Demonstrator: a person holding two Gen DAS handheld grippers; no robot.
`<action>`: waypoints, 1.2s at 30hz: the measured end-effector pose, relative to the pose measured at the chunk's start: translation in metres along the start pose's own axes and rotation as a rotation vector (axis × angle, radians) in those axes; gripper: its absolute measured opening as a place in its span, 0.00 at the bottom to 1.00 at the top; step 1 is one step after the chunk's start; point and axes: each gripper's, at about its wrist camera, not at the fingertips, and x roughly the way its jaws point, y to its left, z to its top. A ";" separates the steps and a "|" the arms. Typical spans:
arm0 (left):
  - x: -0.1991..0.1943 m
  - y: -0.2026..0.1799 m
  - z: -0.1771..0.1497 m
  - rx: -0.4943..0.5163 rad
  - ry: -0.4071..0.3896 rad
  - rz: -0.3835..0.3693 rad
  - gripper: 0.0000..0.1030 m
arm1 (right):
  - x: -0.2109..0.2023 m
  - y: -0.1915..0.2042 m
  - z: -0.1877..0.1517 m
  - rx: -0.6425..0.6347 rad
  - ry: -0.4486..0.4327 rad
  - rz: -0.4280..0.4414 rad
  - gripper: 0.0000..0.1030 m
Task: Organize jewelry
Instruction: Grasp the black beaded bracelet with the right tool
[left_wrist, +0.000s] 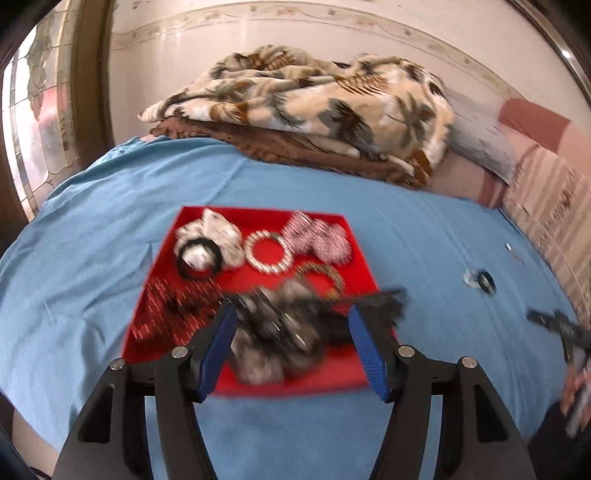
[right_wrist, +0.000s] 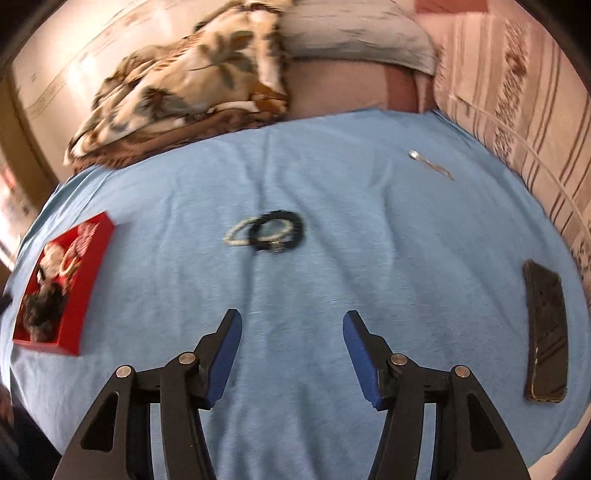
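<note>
The right tool (right_wrist: 291, 332), spread wide and empty, faces the overlapping hair bands (right_wrist: 266, 232) lying straight ahead on the bed (right_wrist: 369, 258), while the equally wide-spread left tool (left_wrist: 291, 332) hovers over the red tray (left_wrist: 354, 376).

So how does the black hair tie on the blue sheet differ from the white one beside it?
The black hair tie is dark and thicker; the white hair tie is pale and thinner. The black one lies further right, overlapping the white. Both lie flat outside the red tray.

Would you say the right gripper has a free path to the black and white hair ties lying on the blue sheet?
Probably yes. The right gripper has its jaws open and empty, and only bare blue sheet lies between it and the hair ties straight ahead.
</note>
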 end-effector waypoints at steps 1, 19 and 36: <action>-0.003 -0.006 -0.004 0.011 0.008 -0.009 0.60 | 0.007 -0.005 0.004 0.016 0.003 0.007 0.60; 0.030 -0.124 -0.008 0.169 0.160 -0.145 0.60 | 0.104 -0.010 0.066 -0.047 0.046 0.069 0.08; 0.192 -0.261 0.046 0.215 0.331 -0.221 0.50 | 0.092 -0.059 0.067 0.093 0.108 0.069 0.09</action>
